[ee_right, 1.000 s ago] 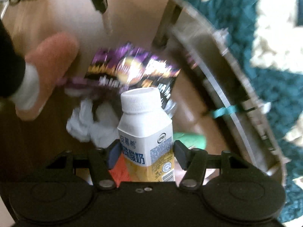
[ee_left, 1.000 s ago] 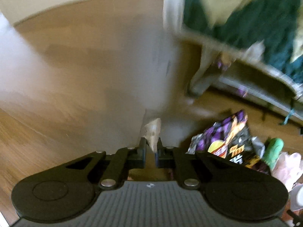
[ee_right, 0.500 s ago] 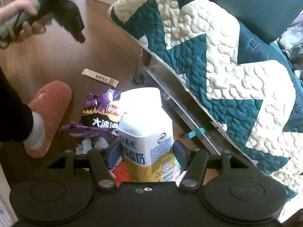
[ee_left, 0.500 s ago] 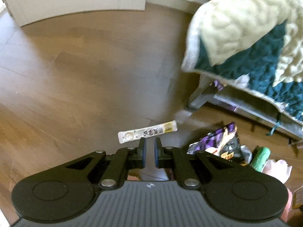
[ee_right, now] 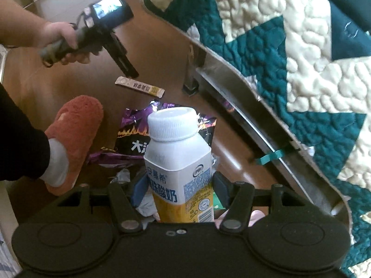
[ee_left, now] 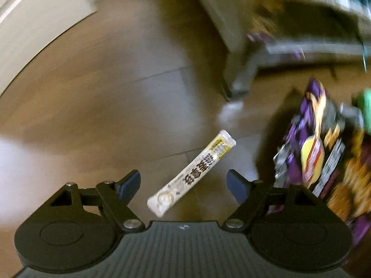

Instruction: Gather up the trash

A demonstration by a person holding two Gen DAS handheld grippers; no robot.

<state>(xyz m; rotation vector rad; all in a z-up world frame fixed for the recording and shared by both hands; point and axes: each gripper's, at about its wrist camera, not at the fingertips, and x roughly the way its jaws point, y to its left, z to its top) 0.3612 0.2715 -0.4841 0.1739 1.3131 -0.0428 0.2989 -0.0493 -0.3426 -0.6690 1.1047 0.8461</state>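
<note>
A pale stick wrapper [ee_left: 194,171] with dark print lies on the wooden floor. My left gripper [ee_left: 184,180] hovers just above it, jaws opening wide, the wrapper framed between the fingers with neither pad touching it. The right wrist view shows the same wrapper [ee_right: 140,86] under the left gripper [ee_right: 129,71], held in a person's hand [ee_right: 60,37]. My right gripper [ee_right: 180,185] is shut on a white-capped yogurt drink bottle [ee_right: 176,143], held upright above the floor. A crumpled purple chip bag [ee_left: 320,153] lies to the right of the wrapper.
A bed with a teal and cream quilt [ee_right: 278,46] runs along the right, its metal leg [ee_right: 191,78] just beyond the wrapper. An orange slipper [ee_right: 74,134] on a person's foot stands left of the chip bag [ee_right: 134,127]. Crumpled white tissue [ee_right: 146,205] lies under the bottle.
The left jaws, shut before, now stand wide apart, and that gripper has dropped closer to the stick wrapper and rolled. The right gripper keeps the bottle and has risen slightly.
</note>
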